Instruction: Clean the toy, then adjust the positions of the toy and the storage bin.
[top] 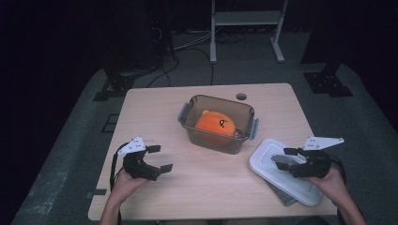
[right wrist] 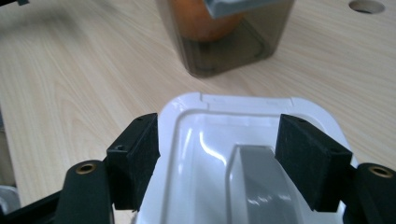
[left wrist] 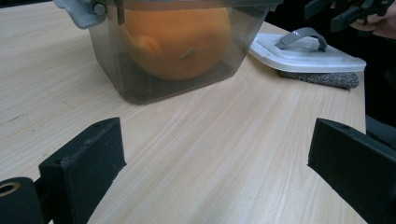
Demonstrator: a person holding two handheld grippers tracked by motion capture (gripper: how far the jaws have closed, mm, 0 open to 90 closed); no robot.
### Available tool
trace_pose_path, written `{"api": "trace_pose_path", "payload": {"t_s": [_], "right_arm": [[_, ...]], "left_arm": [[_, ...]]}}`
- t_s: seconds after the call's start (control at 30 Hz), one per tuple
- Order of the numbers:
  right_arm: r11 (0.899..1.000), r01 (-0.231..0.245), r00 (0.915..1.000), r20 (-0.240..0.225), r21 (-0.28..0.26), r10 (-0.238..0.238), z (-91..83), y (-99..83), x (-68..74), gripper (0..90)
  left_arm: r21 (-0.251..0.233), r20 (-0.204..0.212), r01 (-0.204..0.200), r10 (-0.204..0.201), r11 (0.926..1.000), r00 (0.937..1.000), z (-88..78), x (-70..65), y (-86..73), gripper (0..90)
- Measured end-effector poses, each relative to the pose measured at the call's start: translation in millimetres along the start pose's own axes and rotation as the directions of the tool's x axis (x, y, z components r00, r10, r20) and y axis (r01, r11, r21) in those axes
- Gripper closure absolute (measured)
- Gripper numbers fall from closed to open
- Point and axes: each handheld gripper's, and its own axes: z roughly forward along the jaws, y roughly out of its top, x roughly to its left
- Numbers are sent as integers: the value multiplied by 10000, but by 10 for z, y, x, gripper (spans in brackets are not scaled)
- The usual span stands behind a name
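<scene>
Over the lid: my right tongs point(top: 283, 156) hang just above the white lid point(top: 281, 169), jaws spread wide with nothing pinched between them yet.
Lid's place: flat on the counter point(top: 206, 178) at its near right corner, resting partly on a dark grey speckled pad point(left wrist: 322, 78), well apart from the tub.
Where to grab: the grey strap handle point(right wrist: 259, 182) arching over the lid's middle sits right between my right pads point(right wrist: 312, 163), so that is my pick, one pad on each side of the strap.
How it should handle: I reckon thin moulded plastic, light and fairly stiff, glossy enough to slip if I clamp the smooth rim instead.
Watch-out: the handle looks bendy, so the lid may swing or tilt under it once lifted.
Tub: the smoky clear container point(top: 218, 123) stands open mid-counter, grey latches hanging at both ends, an orange plush toy point(top: 215, 124) sitting inside.
Toy: soft and squashy by the look of it, so it should give a little if the lid presses down.
Left side: my left tongs point(top: 160, 158) are wide open and empty, low over bare wood, aimed at the tub.
</scene>
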Motion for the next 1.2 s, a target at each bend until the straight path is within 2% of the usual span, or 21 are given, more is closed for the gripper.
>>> {"api": "trace_pose_path", "payload": {"t_s": [0.27, 0.6, 0.8, 0.93, 1.1, 1.2], "right_arm": [[9992, -400, 9989, 230, 88, 398, 5, -174, -158, 304], [9985, -508, 9983, 312, 201, 501, 23, -244, -205, 307], [9987, -467, 9982, 376, 221, 458, 27, -251, -211, 340], [9984, -537, 9979, 384, 187, 530, 38, -279, -245, 408], [9992, -362, 9988, 350, 183, 356, 49, -294, -262, 551], [9991, -355, 9988, 352, 228, 347, 53, -300, -272, 595]], "left_arm": [[-2, 53, 24, -23, 10000, 10000, 9, 19, -5, 28], [11, 80, -6, 6, 10000, 10000, 13, -3, 1, 28], [48, 150, -81, 80, 10000, 9999, 35, -6, 12, 27], [1, 122, 18, -18, 10000, 9999, 25, 4, -1, 27], [-20, 66, 4, -4, 10000, 10000, 3, 3, -3, 27], [14, 71, 5, -5, 10000, 10000, 0, -5, -6, 27]]}}
